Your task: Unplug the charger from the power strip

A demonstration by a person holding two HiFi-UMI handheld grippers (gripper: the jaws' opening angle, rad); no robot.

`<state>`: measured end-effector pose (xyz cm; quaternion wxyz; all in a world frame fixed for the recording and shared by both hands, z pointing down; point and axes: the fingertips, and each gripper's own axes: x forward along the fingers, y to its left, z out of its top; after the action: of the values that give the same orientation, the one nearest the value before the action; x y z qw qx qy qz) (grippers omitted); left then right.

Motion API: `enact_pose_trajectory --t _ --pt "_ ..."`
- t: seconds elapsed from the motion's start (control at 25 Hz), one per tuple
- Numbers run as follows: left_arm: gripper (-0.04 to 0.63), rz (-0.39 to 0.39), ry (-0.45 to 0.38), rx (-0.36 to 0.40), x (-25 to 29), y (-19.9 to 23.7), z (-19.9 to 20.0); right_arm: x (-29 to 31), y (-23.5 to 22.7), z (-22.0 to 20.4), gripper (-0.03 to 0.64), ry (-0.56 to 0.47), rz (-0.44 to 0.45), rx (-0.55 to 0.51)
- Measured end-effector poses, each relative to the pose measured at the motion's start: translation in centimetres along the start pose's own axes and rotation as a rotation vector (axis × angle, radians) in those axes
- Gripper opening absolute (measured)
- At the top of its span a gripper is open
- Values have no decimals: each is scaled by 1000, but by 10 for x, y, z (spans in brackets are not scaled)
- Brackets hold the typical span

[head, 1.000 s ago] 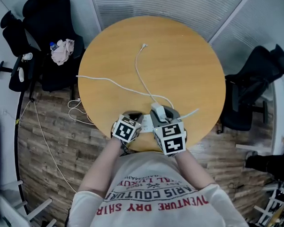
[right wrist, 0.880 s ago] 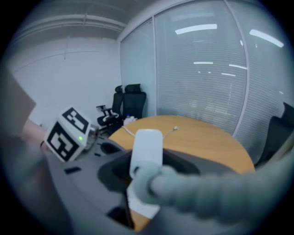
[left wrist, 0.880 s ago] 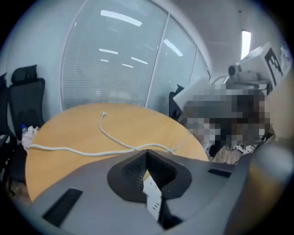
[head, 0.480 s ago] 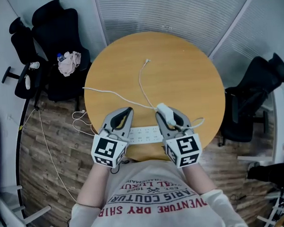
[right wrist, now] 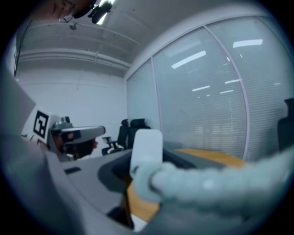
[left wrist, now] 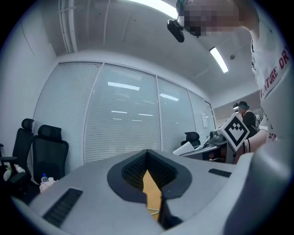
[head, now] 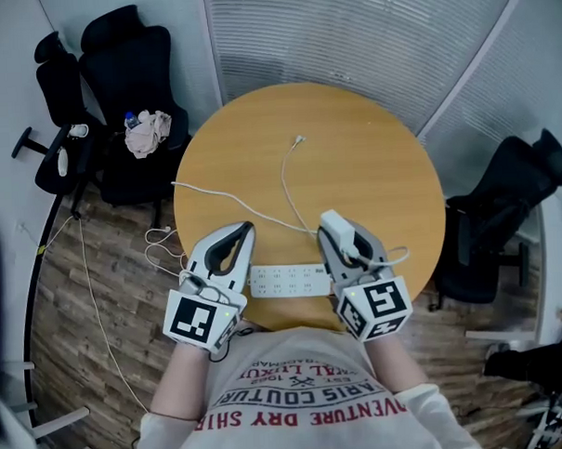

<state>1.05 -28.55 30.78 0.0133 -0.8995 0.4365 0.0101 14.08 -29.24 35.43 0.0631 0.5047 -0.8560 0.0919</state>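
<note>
A white power strip (head: 285,281) lies flat near the front edge of the round wooden table (head: 380,159). My right gripper (head: 335,226) is raised above the strip's right end and is shut on the white charger (head: 331,222), which is clear of the strip. In the right gripper view the charger (right wrist: 146,149) stands upright between the jaws, with its blurred cable (right wrist: 206,183) close in front. The thin white cable (head: 285,177) runs over the table to its free plug (head: 300,140). My left gripper (head: 245,230) hangs above the strip's left end, shut and holding nothing (left wrist: 151,183).
A second white cord (head: 215,196) crosses the table to its left edge and drops to the wooden floor (head: 161,243). Black office chairs stand at the left (head: 116,59), one with a cloth and a bottle (head: 149,133). Another chair (head: 512,190) stands at the right. Blinds line the far wall.
Both grippers have risen from the table. The right one has lifted the charger off the power strip, and the left one has come up off the strip, which now lies uncovered.
</note>
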Motion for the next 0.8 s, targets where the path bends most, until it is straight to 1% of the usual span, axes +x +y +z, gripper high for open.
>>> enact_pose_trajectory --t 0.24,0.4,0.6,0.72,0.8 --pt "32 2 12 -19 2 -3 -3 0 -1 -3 156 16 -3 0" --pt "32 -10 25 -6 5 -8 -4 0 -1 -3 156 13 -6 1" --pt "32 -8 58 4 9 -13 -9 -1 -1 -8 156 33 -4 9" --pt "32 -5 93 -17 10 -15 -15 0 -2 -12 156 45 -12 20" --pt "32 -7 100 -25 11 -15 -17 1 -3 -13 156 50 -15 25"
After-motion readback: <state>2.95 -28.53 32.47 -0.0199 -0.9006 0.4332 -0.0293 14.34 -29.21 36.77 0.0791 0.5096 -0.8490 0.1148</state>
